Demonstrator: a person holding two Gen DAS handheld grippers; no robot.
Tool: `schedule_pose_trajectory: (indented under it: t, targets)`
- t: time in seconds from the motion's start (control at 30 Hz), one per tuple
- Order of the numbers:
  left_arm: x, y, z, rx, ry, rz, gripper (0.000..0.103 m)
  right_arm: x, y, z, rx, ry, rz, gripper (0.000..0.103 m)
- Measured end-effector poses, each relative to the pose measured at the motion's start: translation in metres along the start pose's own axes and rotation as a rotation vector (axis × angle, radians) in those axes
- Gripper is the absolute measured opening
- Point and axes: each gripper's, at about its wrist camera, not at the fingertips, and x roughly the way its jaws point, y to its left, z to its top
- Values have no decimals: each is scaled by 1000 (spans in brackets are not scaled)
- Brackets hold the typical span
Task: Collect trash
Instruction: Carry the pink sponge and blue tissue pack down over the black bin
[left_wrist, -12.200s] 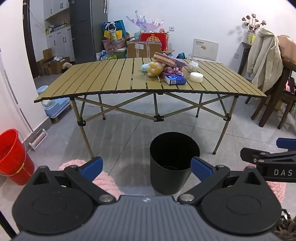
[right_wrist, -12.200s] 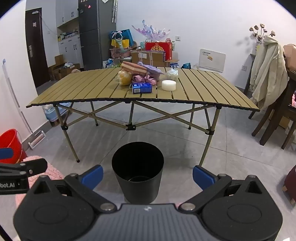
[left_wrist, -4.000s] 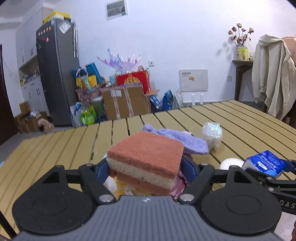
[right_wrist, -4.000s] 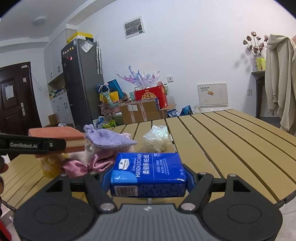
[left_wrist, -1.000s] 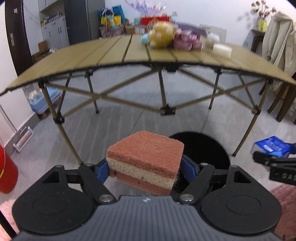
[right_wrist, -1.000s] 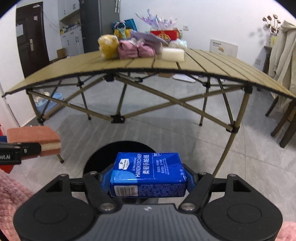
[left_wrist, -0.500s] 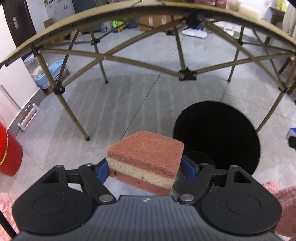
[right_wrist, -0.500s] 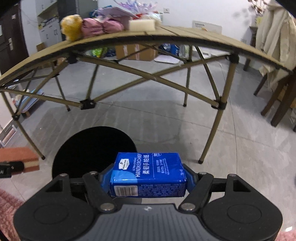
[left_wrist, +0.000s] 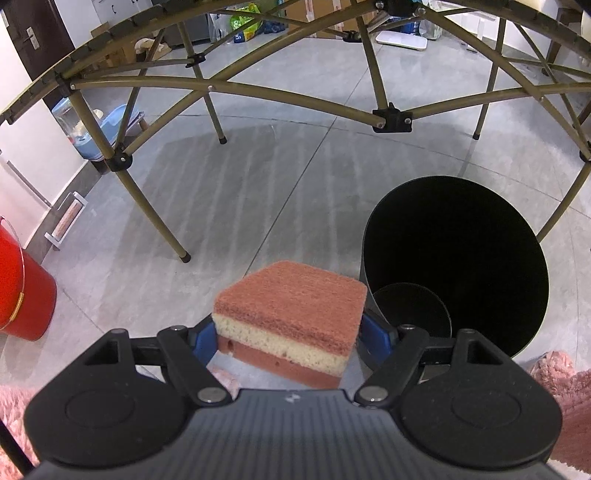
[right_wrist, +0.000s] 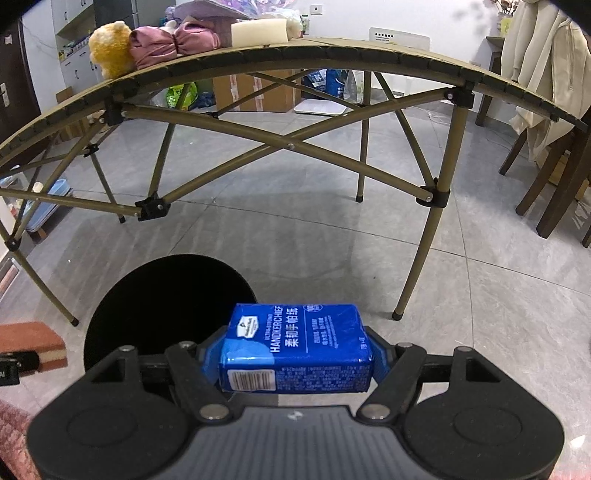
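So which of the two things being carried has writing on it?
The blue tissue pack in the right gripper: it has printed text and a barcode. The pink sponge in the left gripper is plain.

Both wrist views downward, sharing bin.

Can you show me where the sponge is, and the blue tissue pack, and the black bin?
sponge (left_wrist: 291, 295), left wrist view, on its rough red top.
blue tissue pack (right_wrist: 299, 332), right wrist view, on its printed top face.
black bin (left_wrist: 369, 243), left wrist view, on its left outer wall.
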Motion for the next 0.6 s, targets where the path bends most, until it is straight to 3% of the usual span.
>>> schedule_pose_trajectory:
  t: [0.27,0.6]
  targets:
    - [-2,-13,13,1,-34,29,78,8,-2,4,8,1,-14,72]
    - [-6,-46,34,10,-66,-11,78,19,-11,11,42,0,-32,72]
